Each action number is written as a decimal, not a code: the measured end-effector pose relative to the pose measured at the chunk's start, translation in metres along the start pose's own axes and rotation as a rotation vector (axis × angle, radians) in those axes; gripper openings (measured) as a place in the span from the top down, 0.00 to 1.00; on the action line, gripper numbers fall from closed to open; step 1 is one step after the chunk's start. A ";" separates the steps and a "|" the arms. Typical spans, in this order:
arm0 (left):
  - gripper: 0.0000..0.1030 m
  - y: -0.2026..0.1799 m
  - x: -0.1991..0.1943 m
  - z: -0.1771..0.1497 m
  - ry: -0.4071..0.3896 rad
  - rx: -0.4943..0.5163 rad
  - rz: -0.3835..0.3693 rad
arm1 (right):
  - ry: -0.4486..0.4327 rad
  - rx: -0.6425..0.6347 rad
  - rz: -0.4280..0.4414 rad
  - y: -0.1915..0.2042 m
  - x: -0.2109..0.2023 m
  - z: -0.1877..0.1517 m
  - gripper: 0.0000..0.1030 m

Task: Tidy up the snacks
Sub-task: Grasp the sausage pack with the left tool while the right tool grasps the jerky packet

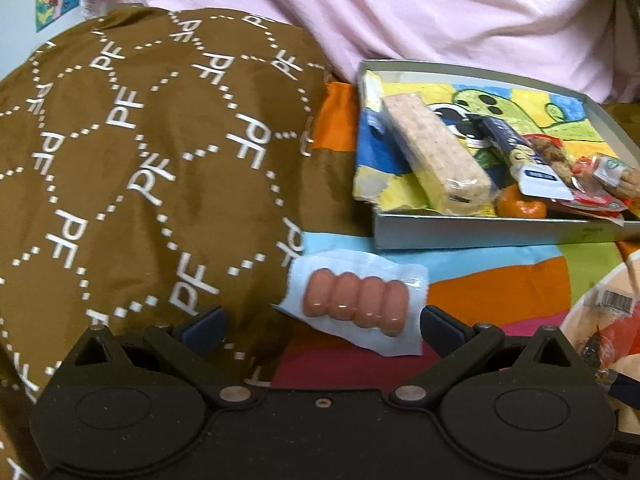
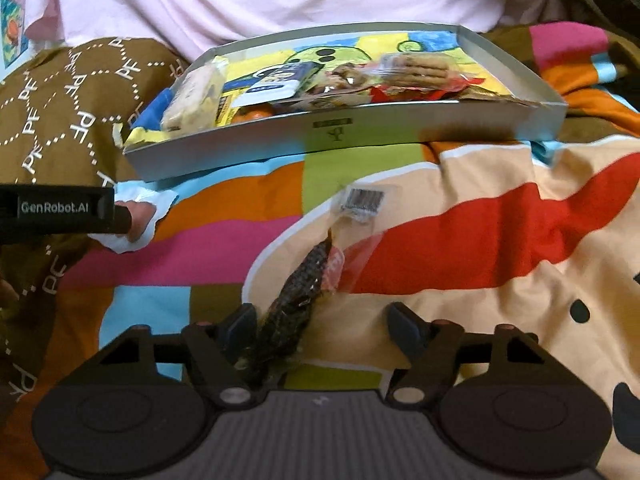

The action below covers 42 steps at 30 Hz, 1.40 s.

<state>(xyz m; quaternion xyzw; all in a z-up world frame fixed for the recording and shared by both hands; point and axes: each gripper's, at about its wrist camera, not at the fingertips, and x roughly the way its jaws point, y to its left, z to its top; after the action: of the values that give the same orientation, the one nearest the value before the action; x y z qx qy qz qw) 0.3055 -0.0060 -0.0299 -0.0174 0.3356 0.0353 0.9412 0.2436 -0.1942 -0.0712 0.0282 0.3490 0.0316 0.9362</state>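
Risk: left hand-held gripper (image 1: pixel 320 326) open astride sausages (image 1: pixel 354 302), right hand-held gripper (image 2: pixel 322 326) open beside dark packet (image 2: pixel 296 292); slippery film may slide from pads.

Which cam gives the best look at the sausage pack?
Left wrist. The sausage pack lies whole between the open left tongs, four links clear. The right wrist view shows only a sliver of it, mostly hidden behind the left tongs.

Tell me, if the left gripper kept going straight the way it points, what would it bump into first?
Most likely the sausage pack: it lies on the bedspread right ahead of the left gripper, between its open jaws. Depth is hard to judge.
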 end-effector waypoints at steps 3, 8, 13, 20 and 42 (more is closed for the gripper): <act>0.01 -0.006 0.004 0.001 0.002 0.026 -0.034 | -0.006 0.005 0.002 -0.001 -0.001 0.000 0.34; 0.01 -0.015 0.023 0.009 0.056 0.104 -0.058 | -0.010 0.000 0.026 0.001 -0.002 0.000 0.45; 0.01 -0.010 0.039 0.015 0.086 0.083 -0.104 | -0.018 0.008 0.045 0.000 -0.001 0.002 0.48; 0.10 -0.003 0.040 0.013 0.097 0.060 -0.151 | -0.028 0.055 0.080 -0.005 0.002 0.005 0.44; 0.15 -0.027 -0.005 -0.014 0.098 0.036 -0.130 | -0.002 0.052 0.110 -0.009 -0.001 0.007 0.79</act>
<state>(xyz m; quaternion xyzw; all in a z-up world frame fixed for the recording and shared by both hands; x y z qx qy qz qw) 0.2955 -0.0341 -0.0372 -0.0241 0.3801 -0.0326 0.9240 0.2483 -0.2037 -0.0660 0.0717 0.3469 0.0737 0.9323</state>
